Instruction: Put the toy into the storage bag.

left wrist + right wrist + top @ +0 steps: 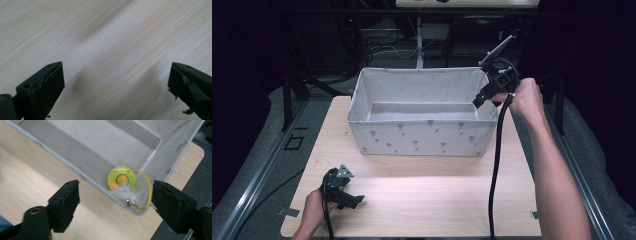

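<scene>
A pale wooden table with rounded corners is seen from above, and it carries everything else in the scene. On its far half stands a grey fabric storage bin, rectangular and open at the top, printed with small dark motifs on its near wall.

The right claw is held in a hand over the right end of the bin, just above the rim, pointing down and to the left into the bin; its black cable trails down across the right side of the table to the near edge. Its jaws are spread wide and nothing is held between them. The left claw is held low at the near left corner of the table, well apart from the bin, with its grey three-cornered plate on top. In the left gripper view its jaws are released, standing far apart over bare wood, with nothing between them.

A small cat toy lies on the floor of the bin, in the corner against the wall. It consists of a yellow-green ring with a yellow ball at its centre, an orange piece, white feathers, a small metal bell and a curved yellow wire. In the right gripper view the toy is seen below and between the open jaws, nearer the right one, and untouched by either.
</scene>
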Motion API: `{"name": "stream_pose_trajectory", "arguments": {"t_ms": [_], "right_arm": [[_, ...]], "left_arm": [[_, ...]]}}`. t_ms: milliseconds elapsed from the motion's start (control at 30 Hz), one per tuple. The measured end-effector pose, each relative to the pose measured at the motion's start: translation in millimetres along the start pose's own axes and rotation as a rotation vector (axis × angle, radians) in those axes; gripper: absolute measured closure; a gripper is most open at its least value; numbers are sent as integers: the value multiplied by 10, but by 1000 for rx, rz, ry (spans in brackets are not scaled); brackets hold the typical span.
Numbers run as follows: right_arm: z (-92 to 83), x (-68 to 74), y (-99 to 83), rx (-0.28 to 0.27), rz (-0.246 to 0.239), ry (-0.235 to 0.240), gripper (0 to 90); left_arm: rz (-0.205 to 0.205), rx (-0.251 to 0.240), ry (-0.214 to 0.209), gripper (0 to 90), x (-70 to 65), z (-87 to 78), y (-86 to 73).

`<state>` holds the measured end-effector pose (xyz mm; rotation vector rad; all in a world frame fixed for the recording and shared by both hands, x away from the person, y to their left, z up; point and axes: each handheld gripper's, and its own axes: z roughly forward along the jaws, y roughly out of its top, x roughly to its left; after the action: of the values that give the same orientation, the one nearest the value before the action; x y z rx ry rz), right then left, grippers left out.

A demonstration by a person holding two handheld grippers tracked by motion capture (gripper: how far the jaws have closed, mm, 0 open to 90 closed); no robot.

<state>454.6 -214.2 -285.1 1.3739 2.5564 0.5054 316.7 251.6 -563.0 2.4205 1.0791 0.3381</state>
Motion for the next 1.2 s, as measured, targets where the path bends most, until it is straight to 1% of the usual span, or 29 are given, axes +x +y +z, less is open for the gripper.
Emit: {"name": "stream_pose_trajectory", "arguments": {"t_ms": [67, 100, 200, 233, 300, 367, 467, 533, 600, 800, 833, 1033, 1133, 1167, 1200], "right_arm": [[-66, 85, -47, -18, -18, -4, 163], [-91, 115, -67, -19, -28, -6, 151], [-161, 242, -162, -41, -58, -4, 130], [-182, 293, -203, -47, -73, -4, 115], [-194, 362, -265, -52, -86, 3, 90], [-190, 441, -332, -53, -109, -1, 74], [-156, 543, -438, -47, -131, 9, 52], [-103, 604, -522, -35, -145, 14, 37], [-51, 646, -604, -34, -151, 16, 34], [142, 723, -821, -25, -160, 35, 29], [174, 734, -852, -19, -165, 32, 29], [431, 796, -1070, -17, -156, 45, 27], [545, 819, -1174, -8, -145, 50, 28], [592, 827, -1214, -5, -148, 50, 28], [644, 839, -1253, 5, -139, 61, 28]], "left_arm": [[0, 0, 0, 8, 1, 0, -1], [-1, 0, 0, 8, 2, 1, -1], [-2, -1, 1, 8, 2, 0, -1], [-3, -6, 7, 8, -2, 4, -2], [-3, -5, 7, 7, -3, 5, -2], [-2, -2, 8, 8, -4, 5, -2], [-5, -3, 7, 8, -5, 8, -3], [1, 1, 9, 8, -1, 5, -3], [0, -1, 9, 8, -2, 5, -3], [0, 0, 12, 8, -7, 7, -1], [0, 0, 13, 8, -8, 6, -1], [1, 1, 12, 8, -6, 8, -2], [0, 1, 12, 8, -10, 7, -2], [1, 1, 11, 8, -7, 9, -2], [0, 0, 10, 8, -6, 11, -2]]}}
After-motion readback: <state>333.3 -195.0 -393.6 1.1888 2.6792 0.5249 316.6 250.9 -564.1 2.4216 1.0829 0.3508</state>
